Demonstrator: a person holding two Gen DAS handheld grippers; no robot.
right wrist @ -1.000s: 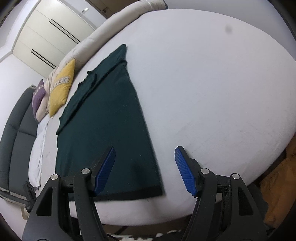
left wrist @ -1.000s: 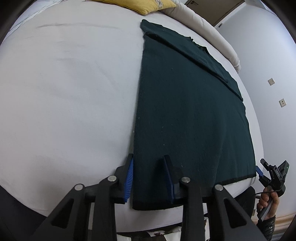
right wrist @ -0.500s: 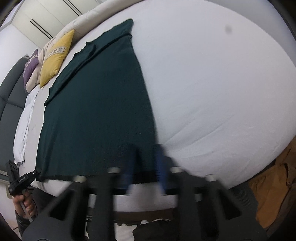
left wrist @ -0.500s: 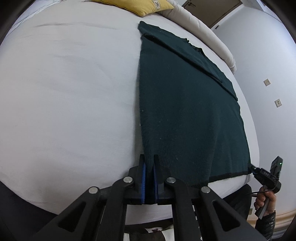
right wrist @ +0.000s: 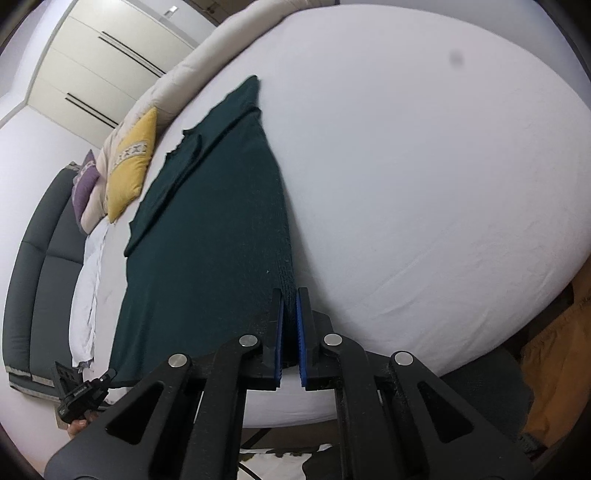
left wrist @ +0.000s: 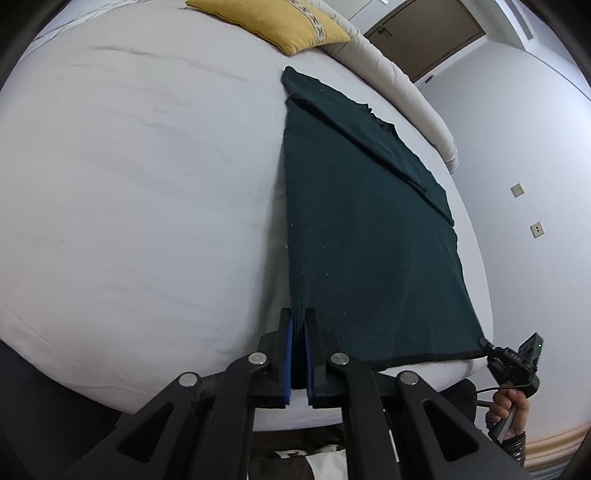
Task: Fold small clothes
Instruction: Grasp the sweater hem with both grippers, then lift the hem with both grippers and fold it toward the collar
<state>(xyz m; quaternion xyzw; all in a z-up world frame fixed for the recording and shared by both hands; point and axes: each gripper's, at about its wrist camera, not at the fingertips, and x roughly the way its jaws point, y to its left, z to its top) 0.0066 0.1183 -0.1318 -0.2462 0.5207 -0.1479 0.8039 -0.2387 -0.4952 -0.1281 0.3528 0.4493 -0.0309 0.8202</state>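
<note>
Blue-padded left claw (left wrist: 299, 356) is clamped on the near left corner of the dark green garment (left wrist: 365, 236); right claw (right wrist: 290, 332) pinches its near right corner; the garment lies flat on the white bed (left wrist: 129, 184); farther off, a yellow pillow (left wrist: 273, 22).

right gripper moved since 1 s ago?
Yes. The right gripper has shifted left from the bare white sheet onto the dark green garment, and its jaws, open before, are now shut on the near corner.

Soft, even indoor light; sharp centre, fisheye-bent edges, dark vignetted corners.
</note>
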